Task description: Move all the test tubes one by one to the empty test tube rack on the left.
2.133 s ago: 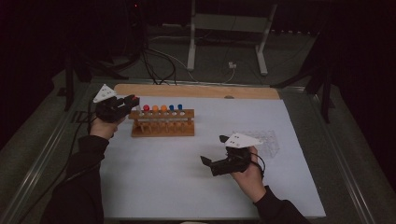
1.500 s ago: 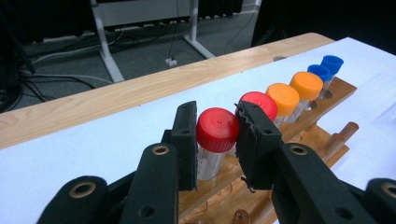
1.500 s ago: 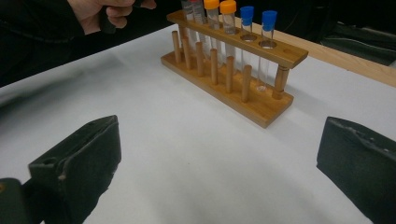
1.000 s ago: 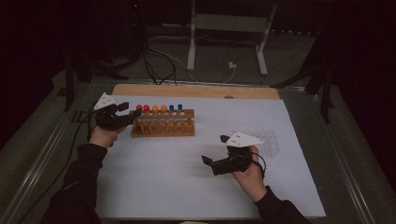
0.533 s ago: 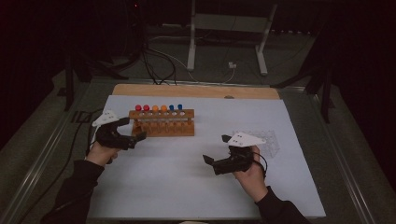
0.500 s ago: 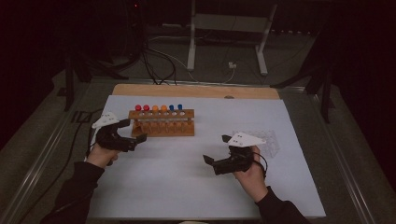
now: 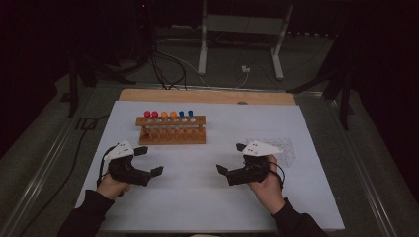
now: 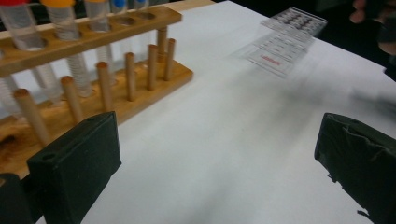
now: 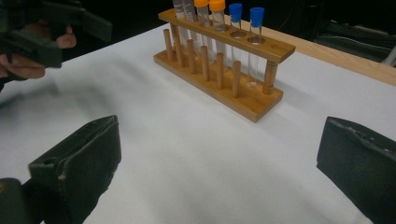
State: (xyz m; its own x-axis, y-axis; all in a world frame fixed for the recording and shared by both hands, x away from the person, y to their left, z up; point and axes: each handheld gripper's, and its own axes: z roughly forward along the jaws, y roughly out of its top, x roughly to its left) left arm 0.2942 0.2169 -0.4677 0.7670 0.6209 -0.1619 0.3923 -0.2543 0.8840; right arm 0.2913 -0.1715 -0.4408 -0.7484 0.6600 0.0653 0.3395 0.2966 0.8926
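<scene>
Test tubes (image 7: 168,115) with red, orange and blue caps were seated upright in the wooden rack (image 7: 171,130) beyond both grippers. The left gripper (image 7: 148,161) and right gripper (image 7: 230,163) were spread wide, nothing held. Any next grasp would best be squared on a single cap.

Left gripper (image 7: 148,161) low, jaws just opened wide and empty, right gripper (image 7: 230,159) level, jaws spread, empty

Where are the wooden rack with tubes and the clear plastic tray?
wooden test-tube rack (image 7: 171,137), high view, on its front base board
clear plastic tray (image 8: 286,35), left gripper view, on its flat top
</scene>
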